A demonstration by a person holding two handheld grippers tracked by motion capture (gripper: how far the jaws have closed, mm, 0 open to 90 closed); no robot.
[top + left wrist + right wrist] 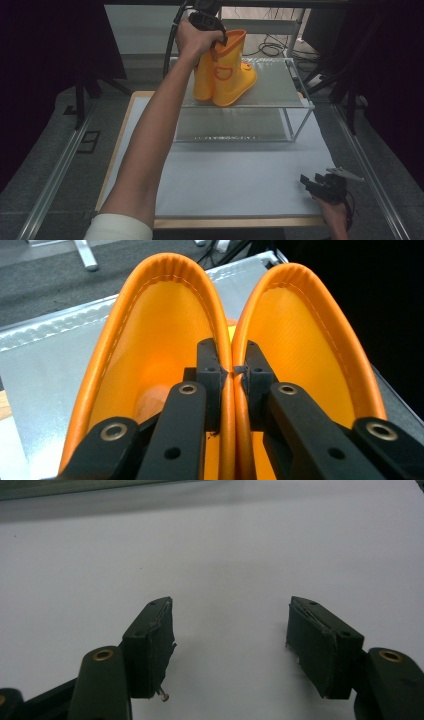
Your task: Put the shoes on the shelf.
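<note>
A pair of orange-yellow rubber boots (227,75) stands on the top shelf of a metal rack (280,95). My left gripper (216,41) reaches in from above and is shut on the two boots' adjoining upper rims. In the left gripper view one pad sits inside each boot, and the two inner walls (233,390) are pinched together between them, with my left gripper (233,371) over the shelf. My right gripper (309,183) rests low at the near right of the white mat. In the right gripper view my right gripper (230,630) is open, with bare mat between its pads.
The rack has a lower shelf (230,125) under the top one and stands at the far end of the white mat (235,180). A wooden board edge (235,222) frames the mat. Metal rails (55,170) run along both sides. Cables (272,49) lie behind the rack.
</note>
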